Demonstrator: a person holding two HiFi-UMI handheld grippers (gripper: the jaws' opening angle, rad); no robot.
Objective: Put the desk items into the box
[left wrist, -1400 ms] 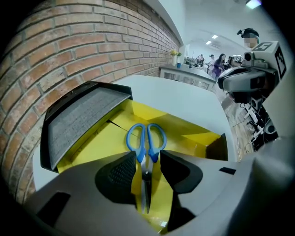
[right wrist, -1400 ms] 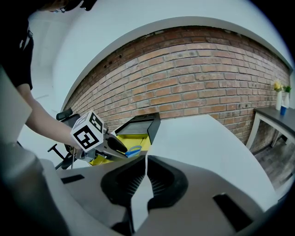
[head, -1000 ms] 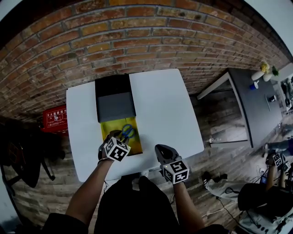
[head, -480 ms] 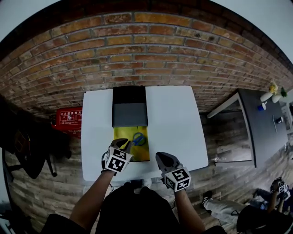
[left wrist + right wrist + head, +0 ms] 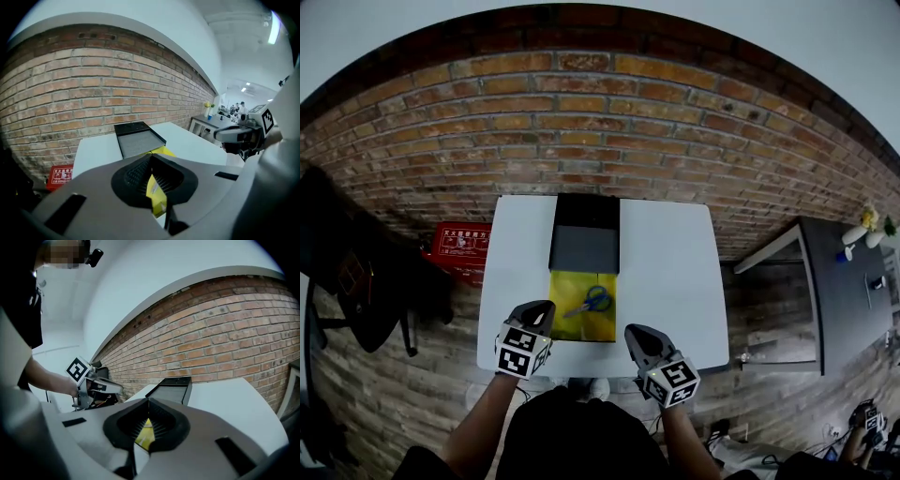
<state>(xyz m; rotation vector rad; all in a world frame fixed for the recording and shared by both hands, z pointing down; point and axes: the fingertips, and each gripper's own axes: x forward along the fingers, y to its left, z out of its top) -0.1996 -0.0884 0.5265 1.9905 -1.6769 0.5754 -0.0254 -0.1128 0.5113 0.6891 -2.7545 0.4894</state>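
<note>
A yellow-lined box (image 5: 572, 323) lies open on the white table (image 5: 675, 272), its black and grey lid (image 5: 584, 246) folded back toward the brick wall. Blue-handled scissors (image 5: 596, 299) lie inside the yellow part. My left gripper (image 5: 546, 307) hovers at the box's near left corner. Its jaws have just been closing and are shut, with nothing between them. In the left gripper view, my left gripper (image 5: 151, 157) points at the lid (image 5: 138, 138). My right gripper (image 5: 633, 330) hangs over the table's near edge, right of the box. In its own view my right gripper (image 5: 148, 401) is shut and empty.
A red case (image 5: 459, 246) sits on the floor left of the table, beside a dark chair (image 5: 347, 281). A grey desk (image 5: 834, 281) with small items stands at the right. The brick wall (image 5: 600, 122) runs behind the table.
Both grippers have drawn back toward the table's near edge and risen. The left one has left the yellow box, where it was beside the scissors, and its jaws have closed.
</note>
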